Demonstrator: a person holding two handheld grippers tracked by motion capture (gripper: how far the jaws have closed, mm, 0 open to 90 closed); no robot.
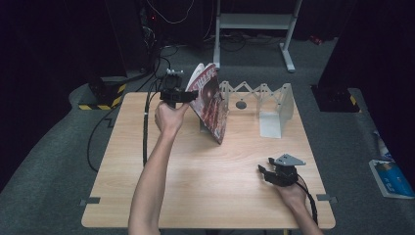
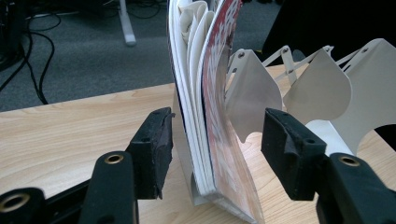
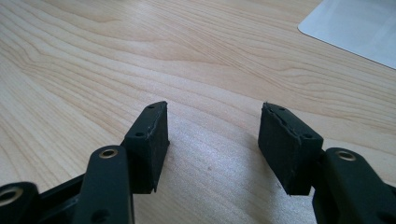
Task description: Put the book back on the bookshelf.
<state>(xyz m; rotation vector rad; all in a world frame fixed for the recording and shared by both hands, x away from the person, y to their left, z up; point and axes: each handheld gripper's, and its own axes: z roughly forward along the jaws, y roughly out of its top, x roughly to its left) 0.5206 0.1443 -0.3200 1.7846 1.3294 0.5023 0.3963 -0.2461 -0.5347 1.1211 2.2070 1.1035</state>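
Wooden table (image 1: 205,186), light grain, set on grey carpet. Behind it, dark surroundings, cables on the floor and the legs of a white metal frame (image 1: 288,54).

Far half of the table: a white expanding file rack (image 1: 274,105), accordion type, with scissor-link bars along the top and several dividers. It runs from mid-table toward the right, its right end plate resting on the table top.

At the rack's left end stands a magazine (image 1: 211,100), red and dark cover, upright but leaning, lower edge on the table. In the left gripper view its pages (image 2: 194,88) fan apart at the top and the spine end sits against a white divider (image 2: 254,93).

Left gripper (image 1: 183,95) is held up at the magazine's left edge, the person's hand (image 1: 169,117) around its grip and the forearm reaching in from the near edge. Left gripper view: jaws apart, one on each side of the magazine; the left jaw lies just beside the outer pages, the right jaw stands off from the cover. Not clamped.

Right gripper (image 1: 266,172) sits low over the near right part of the table, well apart from the rack, grey three-cornered plate on top. Right gripper view: jaws spread wide over bare wood, nothing between them; a white sheet corner (image 3: 355,28) shows farther off.
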